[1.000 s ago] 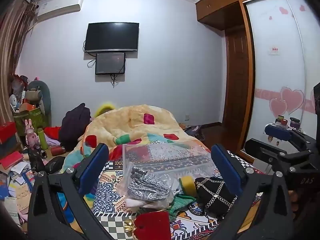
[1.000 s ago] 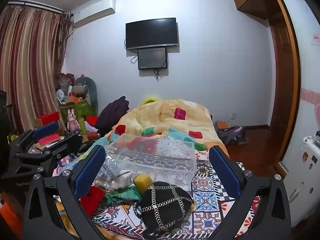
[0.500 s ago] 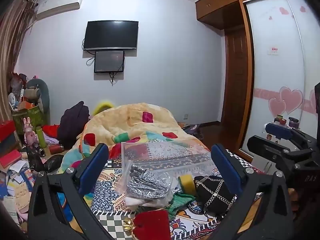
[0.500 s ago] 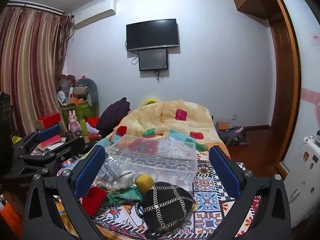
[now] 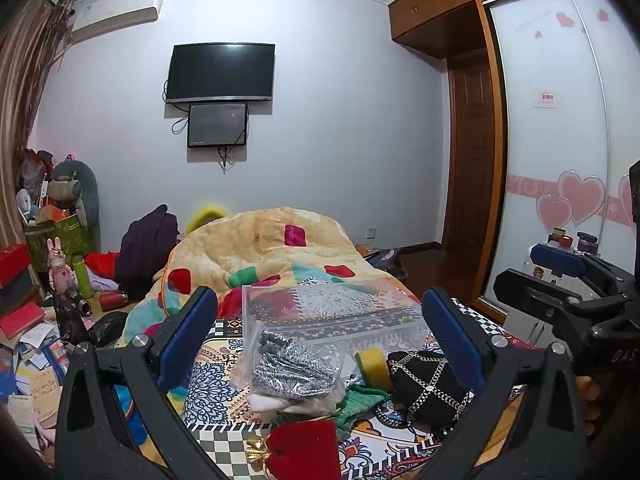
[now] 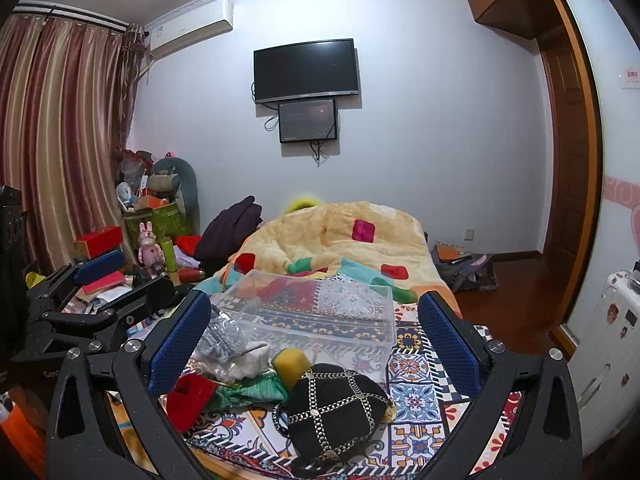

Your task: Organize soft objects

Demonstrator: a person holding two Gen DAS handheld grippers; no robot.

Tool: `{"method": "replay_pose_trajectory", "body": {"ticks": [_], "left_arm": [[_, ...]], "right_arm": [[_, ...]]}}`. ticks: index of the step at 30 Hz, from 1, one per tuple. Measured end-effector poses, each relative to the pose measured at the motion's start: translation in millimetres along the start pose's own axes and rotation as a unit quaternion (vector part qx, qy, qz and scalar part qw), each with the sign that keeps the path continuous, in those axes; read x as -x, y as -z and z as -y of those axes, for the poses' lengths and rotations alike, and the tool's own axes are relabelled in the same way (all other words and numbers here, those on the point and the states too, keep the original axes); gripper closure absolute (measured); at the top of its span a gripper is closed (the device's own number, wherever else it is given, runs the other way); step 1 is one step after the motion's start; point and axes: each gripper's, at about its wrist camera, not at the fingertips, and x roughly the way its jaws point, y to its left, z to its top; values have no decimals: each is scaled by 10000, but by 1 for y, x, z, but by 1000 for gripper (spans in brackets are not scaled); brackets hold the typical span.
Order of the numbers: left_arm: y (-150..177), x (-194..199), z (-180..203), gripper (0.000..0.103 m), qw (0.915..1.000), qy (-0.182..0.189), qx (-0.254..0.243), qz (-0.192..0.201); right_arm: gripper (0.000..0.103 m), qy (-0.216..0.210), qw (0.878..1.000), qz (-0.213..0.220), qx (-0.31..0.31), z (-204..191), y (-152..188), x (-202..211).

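A pile of soft things lies on the patterned bed cover: a black hat with chains (image 6: pixel 334 414) (image 5: pixel 426 384), a yellow sponge (image 6: pixel 291 363) (image 5: pixel 373 366), a green knit piece (image 6: pixel 252 389) (image 5: pixel 360 402), a red velvet pouch (image 5: pixel 304 454) (image 6: pixel 191 394), and a clear bag with silver fabric (image 5: pixel 292 368) (image 6: pixel 222 338). An empty clear plastic box (image 5: pixel 332 316) (image 6: pixel 316 312) stands just behind them. My left gripper (image 5: pixel 320 334) is open and empty above the pile. My right gripper (image 6: pixel 314 338) is open and empty above the hat.
A yellow patchwork quilt (image 6: pixel 340 240) is heaped behind the box. Cluttered boxes and toys (image 5: pixel 48 280) fill the floor at the left. A wardrobe with heart decals (image 5: pixel 560 184) stands at the right. A backpack (image 6: pixel 464 268) lies on the wooden floor.
Both views have shifted only slightly; the grippers stay open and hover over the pile. Nothing on the bed has moved.
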Motion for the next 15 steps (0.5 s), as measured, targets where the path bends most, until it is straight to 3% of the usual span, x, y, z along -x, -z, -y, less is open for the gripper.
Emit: {"method": "replay_pose_trajectory", "body": {"ticks": [15], "left_arm": [[1, -1, 0, 0, 10000, -19, -6, 12]], "right_arm": [[0, -12, 10000, 9, -1, -2, -3, 3]]}}
